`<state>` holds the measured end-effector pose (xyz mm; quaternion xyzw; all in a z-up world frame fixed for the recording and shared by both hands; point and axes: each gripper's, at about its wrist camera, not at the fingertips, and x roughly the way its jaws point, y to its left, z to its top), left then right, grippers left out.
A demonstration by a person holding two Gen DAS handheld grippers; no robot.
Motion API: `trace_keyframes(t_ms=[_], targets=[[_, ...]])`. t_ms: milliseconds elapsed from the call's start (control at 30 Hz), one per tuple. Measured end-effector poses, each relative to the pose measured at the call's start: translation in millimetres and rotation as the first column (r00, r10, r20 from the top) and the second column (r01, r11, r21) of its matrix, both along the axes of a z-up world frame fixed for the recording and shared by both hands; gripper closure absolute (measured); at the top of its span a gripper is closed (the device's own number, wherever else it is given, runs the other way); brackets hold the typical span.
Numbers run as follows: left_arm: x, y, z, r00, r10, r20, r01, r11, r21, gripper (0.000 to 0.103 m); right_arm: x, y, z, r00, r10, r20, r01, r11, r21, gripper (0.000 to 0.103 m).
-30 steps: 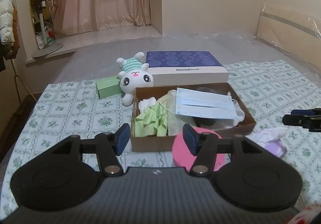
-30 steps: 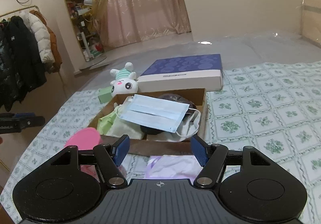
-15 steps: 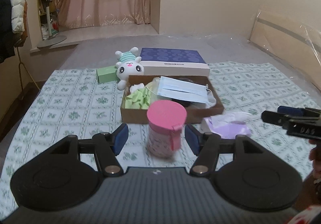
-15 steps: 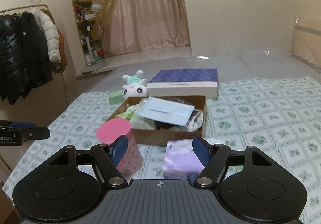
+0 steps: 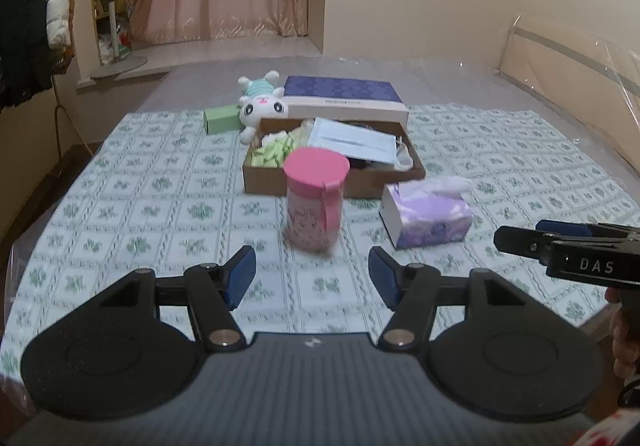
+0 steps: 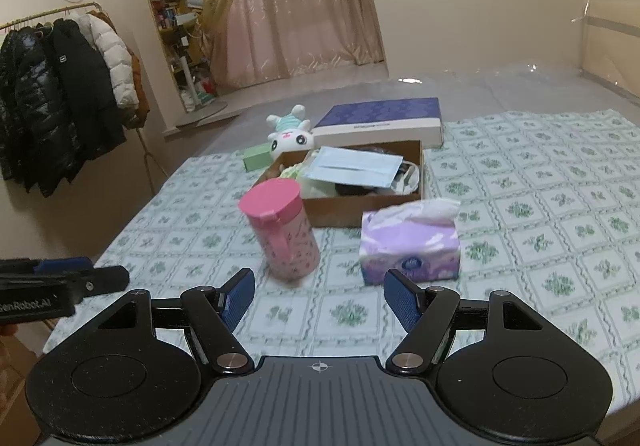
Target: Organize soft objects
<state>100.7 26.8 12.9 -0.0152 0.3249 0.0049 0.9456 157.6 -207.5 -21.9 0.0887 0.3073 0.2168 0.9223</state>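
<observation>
Hovering over the bedspread's near edge, left gripper and right gripper gape wide, empty. Ahead, purple tissue pack lies crosswise, nearer the right gripper; beyond, the cardboard box.

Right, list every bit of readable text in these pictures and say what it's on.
"DAS": side of the right gripper, seen from the left wrist.
"GenRobot.AI", first letters cut by the edge: side of the left gripper, seen from the right wrist.
Label strip on the blue-lidded box: too small to read.
Logo on the tissue pack: blurred.
</observation>
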Motion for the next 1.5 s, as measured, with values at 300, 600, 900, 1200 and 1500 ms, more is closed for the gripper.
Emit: trace_keyframes(t_ms=[300,600,900,1200,1500], targets=[[-32,-13,-14,0.999,0.027,-0.02,-0.027,1.0,0.012,0.043,-34,-3,-11,1.0,-0.005,0.001,0.005,0.999,-0.036,0.032],[-58,-18,-25,0.999,0.035,-0.031,-0.034,0.999,0.021,0.043,-63,-3,-22,1.0,0.004,-0.006,-0.004,0.998,-0.064,0.032],[-77,-21,-33,0.999,0.042,-0.033,-0.041,0.999,0.015,0.043,-84,3,-28,1.0,0.025,0.002,-0.025,0.996,-0.08,0.032],[-84,-26,-38,0.999,0.04,-0.033,-0.039,0.999,0.027,0.043,-92,4,-30,1.0,0.027,0.004,-0.026,0.997,-0.075,0.032],[-82,-29,-40,0.999,0.023,-0.023,-0.022,1.0,0.019,0.043,-89,4,-33,1.0,0.022,-0.002,-0.022,0.996,-0.089,0.032]])
